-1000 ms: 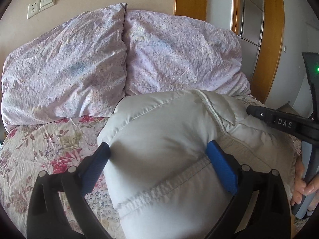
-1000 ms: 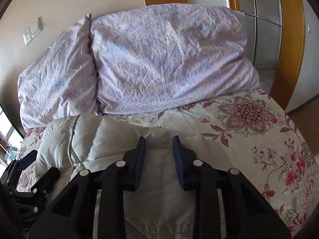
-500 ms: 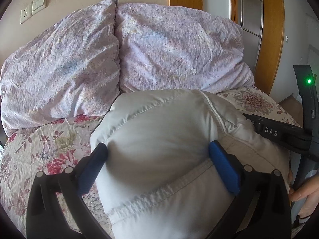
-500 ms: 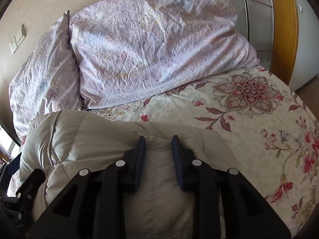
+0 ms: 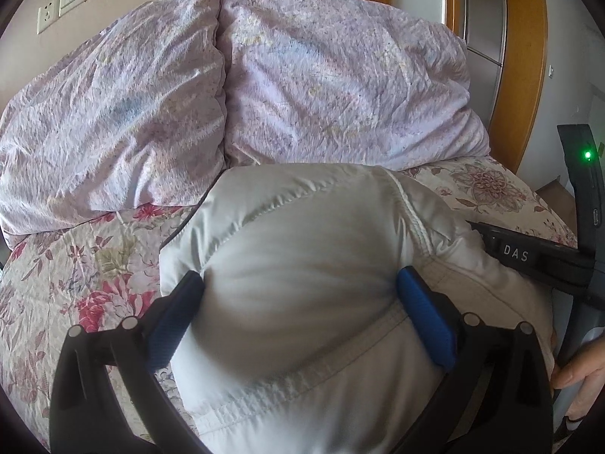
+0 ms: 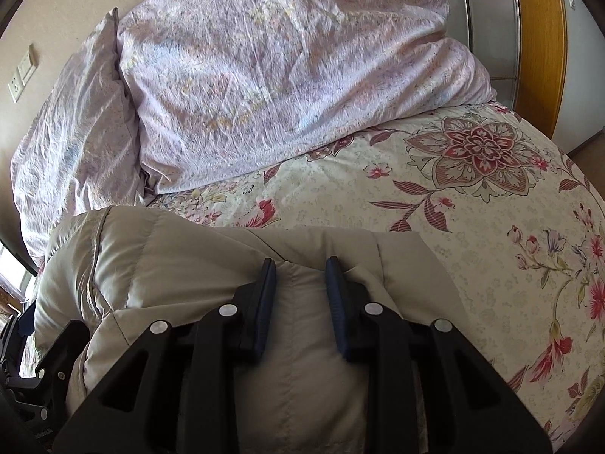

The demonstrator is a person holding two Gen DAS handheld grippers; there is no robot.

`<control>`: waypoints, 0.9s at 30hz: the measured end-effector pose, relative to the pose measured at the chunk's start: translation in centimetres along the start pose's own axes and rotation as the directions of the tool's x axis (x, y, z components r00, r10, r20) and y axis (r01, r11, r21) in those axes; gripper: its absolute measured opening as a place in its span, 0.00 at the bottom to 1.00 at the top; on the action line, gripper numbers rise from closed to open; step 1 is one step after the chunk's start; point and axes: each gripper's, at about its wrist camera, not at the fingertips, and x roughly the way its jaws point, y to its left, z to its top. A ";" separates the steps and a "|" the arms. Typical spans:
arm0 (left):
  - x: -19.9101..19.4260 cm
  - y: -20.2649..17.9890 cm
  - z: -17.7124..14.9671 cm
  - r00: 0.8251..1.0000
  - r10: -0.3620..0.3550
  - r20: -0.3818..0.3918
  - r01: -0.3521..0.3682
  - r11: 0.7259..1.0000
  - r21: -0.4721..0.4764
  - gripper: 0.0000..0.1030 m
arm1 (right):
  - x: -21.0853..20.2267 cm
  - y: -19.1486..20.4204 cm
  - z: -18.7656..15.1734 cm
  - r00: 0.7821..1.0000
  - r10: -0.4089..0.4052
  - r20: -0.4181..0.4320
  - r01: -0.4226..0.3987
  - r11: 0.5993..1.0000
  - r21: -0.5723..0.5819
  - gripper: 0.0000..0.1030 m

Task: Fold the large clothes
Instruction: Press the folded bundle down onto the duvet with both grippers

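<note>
A puffy pale grey-beige padded jacket (image 5: pixel 302 265) lies bunched on the floral bed. My left gripper (image 5: pixel 298 295) has its blue pads wide apart, pressed against both sides of a thick fold of the jacket. My right gripper (image 6: pixel 300 283) is shut on a narrower fold of the same jacket (image 6: pixel 189 249), near its right edge. The right gripper's black body shows at the right of the left wrist view (image 5: pixel 529 257), and the left gripper shows at the lower left of the right wrist view (image 6: pixel 38 370). The jacket's underside is hidden.
Two lilac pillows (image 5: pixel 340 87) lean against the wall at the head of the bed. The floral bedspread (image 6: pixel 472 196) spreads right of the jacket to the bed edge. A wooden door frame (image 5: pixel 525 56) stands at the right. Wall sockets (image 5: pixel 62 3) sit upper left.
Both grippers have moved forward toward the pillows with the jacket held between them. The pillows look closer and the right gripper tilted down a little.
</note>
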 end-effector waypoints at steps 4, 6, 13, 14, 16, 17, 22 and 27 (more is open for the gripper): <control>0.4 0.2 0.0 1.000 -0.006 -0.013 0.006 1.000 -0.011 0.98 | 0.4 0.1 0.0 1.000 -0.014 -0.015 0.014 1.000 -0.007 0.27; 0.6 0.2 0.0 1.000 -0.004 -0.022 0.004 1.000 -0.011 0.98 | 0.6 0.2 0.0 1.000 -0.021 -0.020 0.021 1.000 -0.011 0.27; 1.1 0.1 0.1 0.999 0.022 -0.042 -0.022 1.000 0.001 0.98 | 0.8 0.4 0.0 0.999 -0.041 -0.029 0.040 0.999 -0.020 0.27; 1.2 0.0 0.1 0.999 0.029 -0.045 -0.029 1.000 0.005 0.98 | 0.9 0.5 0.0 0.999 -0.043 -0.030 0.043 0.999 -0.020 0.27; 1.3 -0.1 0.1 0.998 0.039 -0.048 -0.038 0.999 0.010 0.98 | 0.9 0.5 0.0 0.998 -0.051 -0.032 0.050 0.998 -0.025 0.27; 1.3 -0.2 0.1 0.998 0.042 -0.050 -0.042 0.999 0.012 0.98 | 0.9 0.6 0.0 0.998 -0.053 -0.033 0.052 0.998 -0.025 0.27; 1.6 -0.1 0.2 0.997 0.050 -0.059 -0.049 0.999 0.017 0.98 | 1.0 0.5 0.0 0.998 -0.054 -0.035 0.054 0.998 -0.026 0.27; 1.7 -0.1 0.2 0.997 0.052 -0.064 -0.051 0.998 0.021 0.98 | 1.0 0.5 0.0 0.998 -0.055 -0.035 0.054 0.998 -0.026 0.27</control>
